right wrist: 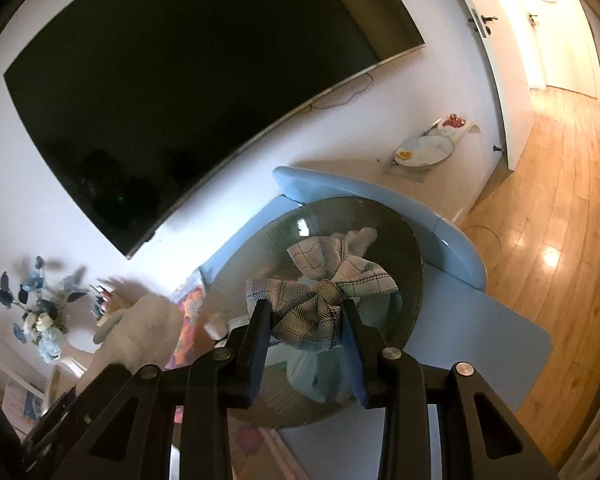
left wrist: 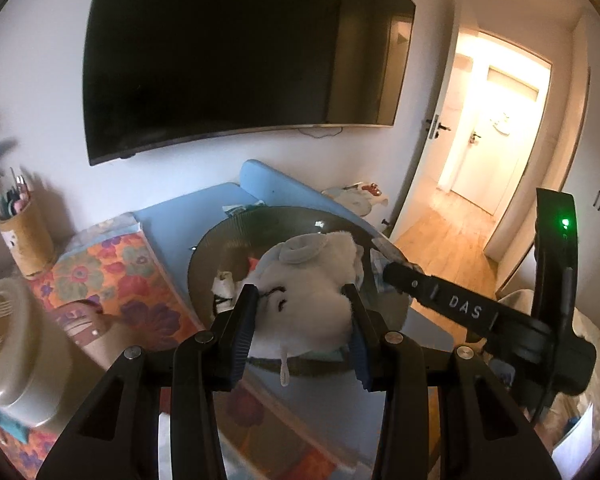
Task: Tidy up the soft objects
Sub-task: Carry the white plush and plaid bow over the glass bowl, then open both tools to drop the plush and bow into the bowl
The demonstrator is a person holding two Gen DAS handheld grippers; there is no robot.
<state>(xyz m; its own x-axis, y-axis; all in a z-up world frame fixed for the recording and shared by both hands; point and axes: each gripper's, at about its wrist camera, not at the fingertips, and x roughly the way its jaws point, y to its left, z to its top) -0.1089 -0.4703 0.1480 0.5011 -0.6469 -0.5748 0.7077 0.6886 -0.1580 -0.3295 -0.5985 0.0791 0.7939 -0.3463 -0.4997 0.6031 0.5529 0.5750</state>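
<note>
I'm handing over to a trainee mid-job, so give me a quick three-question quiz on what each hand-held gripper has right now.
1. True or false: the left hand-held gripper is shut on a white plush toy.
2. What does the right hand-held gripper hold: A) a plaid cloth bundle, B) a cup, C) a book?
3. What dark round thing lies below both loads?

Key: 1 true; 2 A; 3 the glass bowl.

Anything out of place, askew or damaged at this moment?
Nothing looks damaged or spilled. The left tongs grip a white plush toy and the right tongs a plaid cloth bundle, both over the dark glass bowl. Only oddity: a loose cable dangles under the wall TV.
</note>
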